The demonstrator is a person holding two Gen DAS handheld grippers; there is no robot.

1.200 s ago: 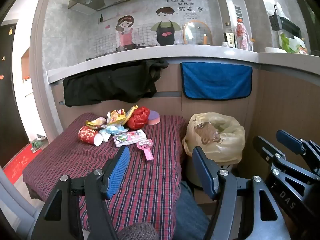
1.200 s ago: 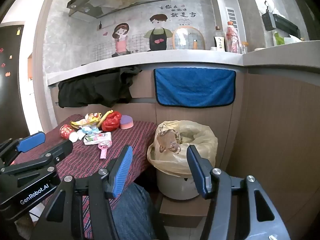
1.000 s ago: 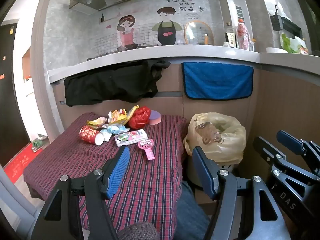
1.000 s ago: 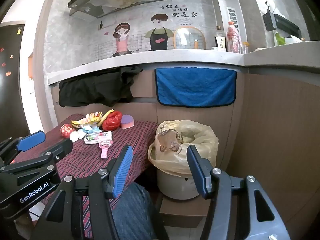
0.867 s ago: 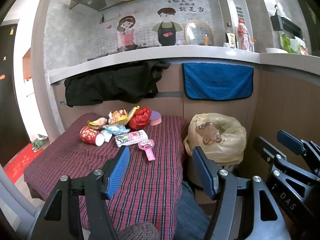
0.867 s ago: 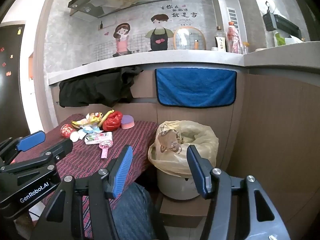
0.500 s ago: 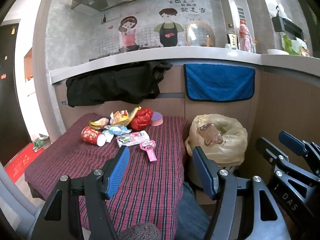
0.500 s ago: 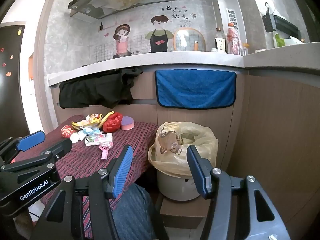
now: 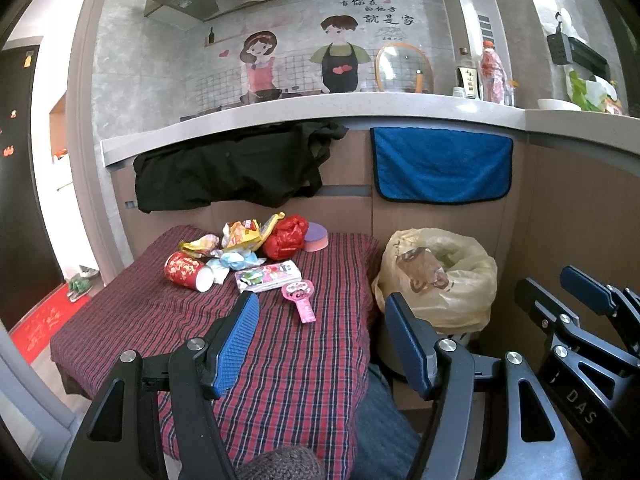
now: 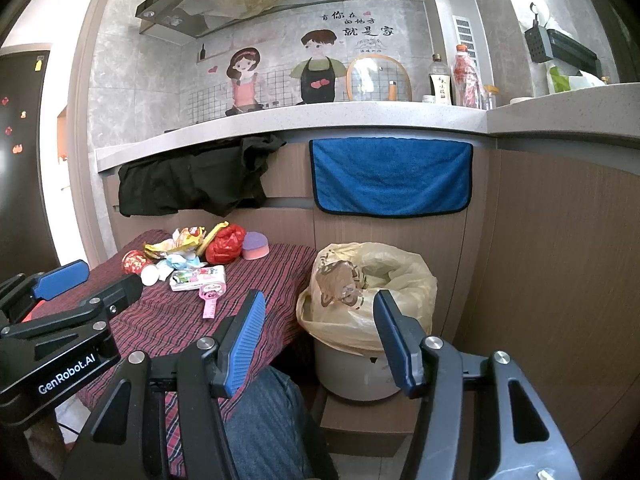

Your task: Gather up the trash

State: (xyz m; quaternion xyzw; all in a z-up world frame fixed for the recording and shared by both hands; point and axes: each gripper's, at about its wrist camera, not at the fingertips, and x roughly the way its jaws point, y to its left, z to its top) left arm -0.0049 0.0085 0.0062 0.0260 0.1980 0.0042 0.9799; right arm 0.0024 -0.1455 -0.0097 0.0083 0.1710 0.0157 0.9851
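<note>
A white bin [image 10: 352,372] lined with a yellowish plastic bag [image 10: 400,280] stood on the floor just beside the right edge of the low table [image 9: 280,360], which wore a red plaid cloth. The bag's mouth gaped; what lay inside could not be made out.

The trash sat heaped at the far edge of the tabletop: a red paper cup [image 9: 186,271] on its side, yellow snack wrappers [image 9: 244,235], a crumpled red bag [image 9: 285,237], a pink-and-purple sponge [image 9: 316,237], a flat printed packet [image 9: 267,277] and a pink tag [image 9: 301,297] nearer the middle.

The left gripper [image 9: 322,338] hovered over the near edge, jaws wide and empty. The right gripper [image 10: 320,334] hung before the bin, likewise wide with nothing between its pads. A knee in jeans [image 10: 264,420] sat below them. A blue towel [image 10: 390,176] and a black garment [image 10: 192,184] hung from the counter behind.
</note>
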